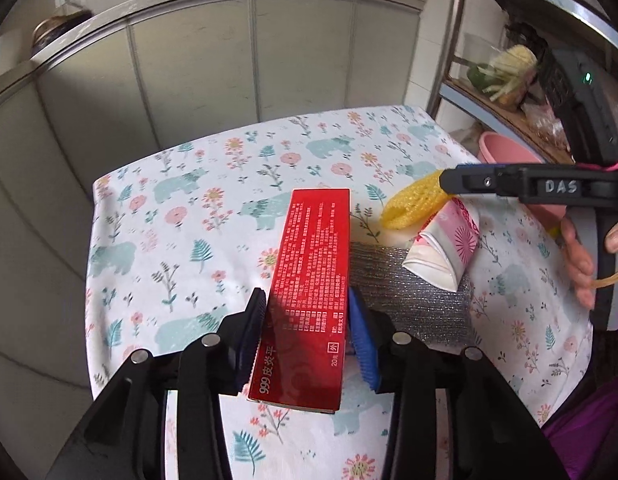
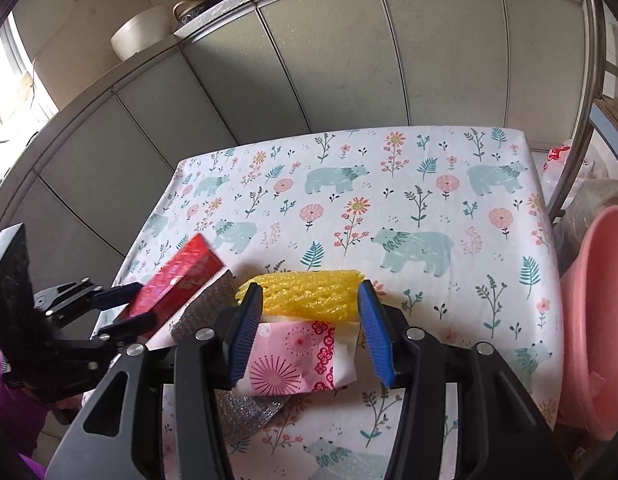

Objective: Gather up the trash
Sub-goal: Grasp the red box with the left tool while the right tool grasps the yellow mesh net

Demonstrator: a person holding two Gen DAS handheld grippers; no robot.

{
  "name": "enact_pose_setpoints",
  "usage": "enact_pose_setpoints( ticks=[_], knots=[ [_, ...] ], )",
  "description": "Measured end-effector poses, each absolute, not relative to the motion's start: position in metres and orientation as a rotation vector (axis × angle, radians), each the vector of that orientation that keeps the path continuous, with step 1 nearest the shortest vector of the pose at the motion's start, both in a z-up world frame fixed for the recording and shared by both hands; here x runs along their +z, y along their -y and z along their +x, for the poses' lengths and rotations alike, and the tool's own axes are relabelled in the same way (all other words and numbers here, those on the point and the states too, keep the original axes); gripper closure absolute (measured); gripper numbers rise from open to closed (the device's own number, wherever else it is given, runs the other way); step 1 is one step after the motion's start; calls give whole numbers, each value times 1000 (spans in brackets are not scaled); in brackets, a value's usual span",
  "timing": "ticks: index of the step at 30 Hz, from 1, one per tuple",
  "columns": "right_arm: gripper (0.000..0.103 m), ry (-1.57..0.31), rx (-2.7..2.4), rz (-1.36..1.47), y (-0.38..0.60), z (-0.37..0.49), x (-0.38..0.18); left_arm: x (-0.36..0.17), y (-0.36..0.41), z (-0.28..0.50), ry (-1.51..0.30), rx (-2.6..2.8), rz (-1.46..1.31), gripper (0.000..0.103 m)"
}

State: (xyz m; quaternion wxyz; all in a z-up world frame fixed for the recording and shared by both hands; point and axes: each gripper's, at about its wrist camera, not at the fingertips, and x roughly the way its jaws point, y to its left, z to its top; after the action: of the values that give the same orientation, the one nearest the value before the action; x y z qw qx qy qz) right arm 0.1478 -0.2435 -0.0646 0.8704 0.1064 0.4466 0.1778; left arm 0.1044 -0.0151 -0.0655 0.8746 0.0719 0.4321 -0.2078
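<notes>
Red carton (image 1: 309,288): on the floral tablecloth (image 1: 213,216), lifted at one end; light, stiff card, crushable. Grip across long side walls.
Left gripper (image 1: 309,320): clamped on red carton, pads against both sides.
Yellow foam net (image 2: 305,294): soft, springy; lies on the pink paper packet (image 2: 293,360).
Right gripper (image 2: 309,328): spread, straddling net and packet, pads not pressing.
Silver pad (image 1: 409,296): beneath packet, limp.

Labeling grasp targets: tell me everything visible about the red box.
The red box is a long, slim glossy carton printed with white text, apparently intact. It is tilted, far end raised off the floral tablecloth, between the left hand-held gripper pads, which sit at its long sides. Its right edge is beside a silver glittery sheet.
</notes>
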Motion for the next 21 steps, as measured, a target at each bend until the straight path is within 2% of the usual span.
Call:
enact_pose_setpoints(
  ticks=[2, 4, 6, 7, 9, 16, 21],
  knots=[
    [53, -937, 377, 233, 243, 150, -68, -64, 7, 99, -903, -394, 125, 62],
    [68, -939, 378, 220, 240, 151, -70, -64, 1, 94, -906, -358, 107, 62],
    [89, -941, 378, 216, 240, 152, -71, -65, -6, 88, -915, -322, 71, 62],
    [93, -937, 379, 221, 241, 152, -70, -66, -9, 86, -920, -311, 59, 62],
    [96, -906, 373, 228, 244, 149, -63, -68, -12, 81, -929, -282, 42, 62],
    [97, -772, 301, 262, 274, 109, -23, -76, -10, 67, -946, -199, 47, 62],
    [97, -800, 272, 273, 288, 70, -31, -82, -4, 65, -976, -197, 50, 62]
  ],
)
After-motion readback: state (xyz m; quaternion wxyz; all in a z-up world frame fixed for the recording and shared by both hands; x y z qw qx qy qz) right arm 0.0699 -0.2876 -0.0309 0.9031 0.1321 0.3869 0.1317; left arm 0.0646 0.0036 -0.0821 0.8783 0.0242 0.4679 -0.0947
